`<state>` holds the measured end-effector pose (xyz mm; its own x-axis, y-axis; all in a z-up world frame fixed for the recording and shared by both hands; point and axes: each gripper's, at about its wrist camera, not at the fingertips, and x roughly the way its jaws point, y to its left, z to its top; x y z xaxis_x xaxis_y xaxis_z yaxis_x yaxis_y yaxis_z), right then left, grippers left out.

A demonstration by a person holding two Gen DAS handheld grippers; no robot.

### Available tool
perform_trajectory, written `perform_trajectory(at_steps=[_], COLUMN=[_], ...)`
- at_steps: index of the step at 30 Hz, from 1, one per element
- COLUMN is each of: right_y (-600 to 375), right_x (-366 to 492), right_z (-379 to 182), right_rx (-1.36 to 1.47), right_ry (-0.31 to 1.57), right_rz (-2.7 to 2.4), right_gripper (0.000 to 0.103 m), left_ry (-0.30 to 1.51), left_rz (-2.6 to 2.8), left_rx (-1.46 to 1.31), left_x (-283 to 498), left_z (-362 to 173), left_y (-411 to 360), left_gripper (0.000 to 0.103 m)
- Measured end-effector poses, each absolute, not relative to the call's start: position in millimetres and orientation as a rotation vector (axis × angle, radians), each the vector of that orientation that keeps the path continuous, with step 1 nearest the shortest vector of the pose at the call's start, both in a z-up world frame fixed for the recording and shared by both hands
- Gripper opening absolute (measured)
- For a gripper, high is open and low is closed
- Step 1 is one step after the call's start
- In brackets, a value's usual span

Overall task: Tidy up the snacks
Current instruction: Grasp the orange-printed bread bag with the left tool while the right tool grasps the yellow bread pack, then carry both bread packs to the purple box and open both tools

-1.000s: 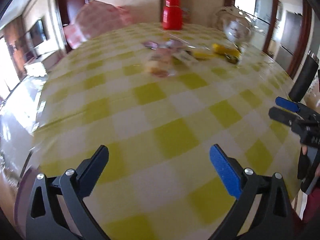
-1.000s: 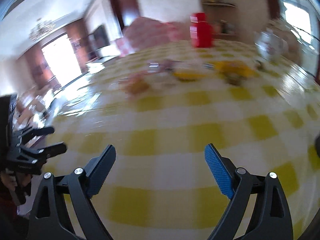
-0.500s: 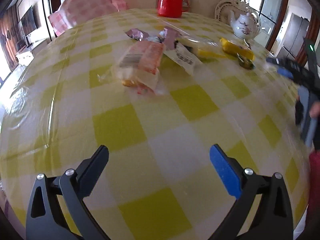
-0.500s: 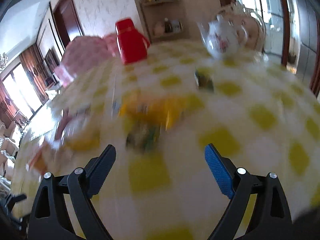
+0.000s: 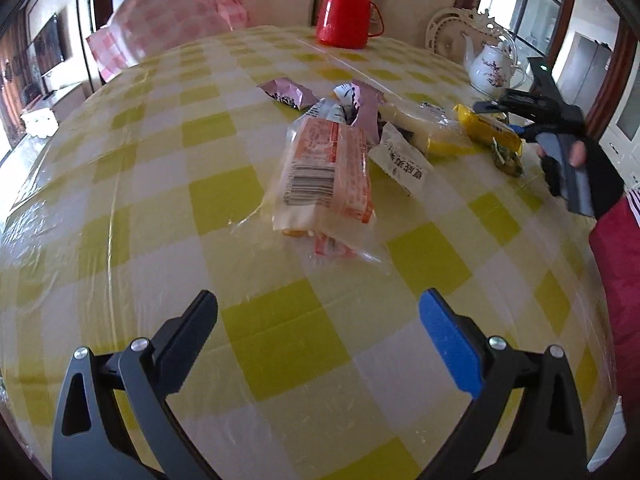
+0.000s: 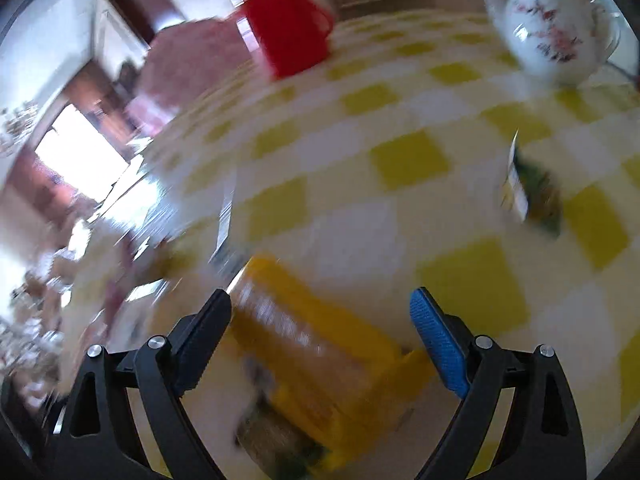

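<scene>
A pile of snack packs lies mid-table. Nearest in the left wrist view is a clear bag with orange print [image 5: 326, 172], then purple wrappers [image 5: 286, 94], a white packet [image 5: 402, 162], a pale yellow pack [image 5: 428, 130] and a yellow pack [image 5: 486, 130]. My left gripper [image 5: 318, 330] is open and empty, short of the clear bag. My right gripper [image 6: 320, 326] is open, its jaws on either side of the yellow pack [image 6: 316, 344], low over it; it also shows in the left wrist view [image 5: 516, 116]. A small green packet [image 6: 532, 192] lies beyond.
A red thermos [image 5: 346, 10] stands at the table's far side and a white teapot [image 5: 494, 68] at the far right. A pink checked cushion [image 5: 168, 24] sits behind the table. The yellow checked tablecloth [image 5: 160, 200] has a plastic cover.
Both grippers have moved forward toward the snack pile. The right gripper swung left and down onto the yellow pack; its view is blurred by motion.
</scene>
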<state>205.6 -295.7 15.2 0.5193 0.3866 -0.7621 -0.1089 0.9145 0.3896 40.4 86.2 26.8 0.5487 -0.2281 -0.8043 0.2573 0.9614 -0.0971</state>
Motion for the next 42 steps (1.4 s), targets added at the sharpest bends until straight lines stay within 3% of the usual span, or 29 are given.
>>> perform_trajectory(at_steps=[8, 11, 14, 24, 26, 27, 42], right_y=[-230, -227, -224, -243, -235, -231, -188], right_x=[179, 181, 168, 111, 96, 88, -15], right_z=[18, 8, 10, 46, 46, 46, 45], right_rx=[-0.002, -0.015, -0.087, 0.148, 0.154, 0.157, 0.182], right_ry=[0.929, 0.93, 0.89, 0.75, 0.738, 0.734, 0.694], right_rz=[0.263, 0.208, 0.156, 0.147, 0.163, 0.176, 0.282], right_gripper=[0.085, 0.049, 0.047, 0.047, 0.047, 0.047, 0.047], left_ry=[0.901, 0.906, 0.938, 0.989, 0.952, 0.941, 0.873], left_rz=[-0.287, -0.279, -0.274, -0.223, -0.215, -0.235, -0.211], left_rx=[0.005, -0.03, -0.024, 0.157, 0.143, 0.143, 0.182], left_x=[64, 71, 86, 146, 145, 141, 11], left_z=[34, 34, 29, 4, 6, 10, 35], left_y=[92, 96, 94, 49, 48, 45, 47], left_gripper=[0.101, 0.101, 0.101, 0.101, 0.078, 0.048, 0.046])
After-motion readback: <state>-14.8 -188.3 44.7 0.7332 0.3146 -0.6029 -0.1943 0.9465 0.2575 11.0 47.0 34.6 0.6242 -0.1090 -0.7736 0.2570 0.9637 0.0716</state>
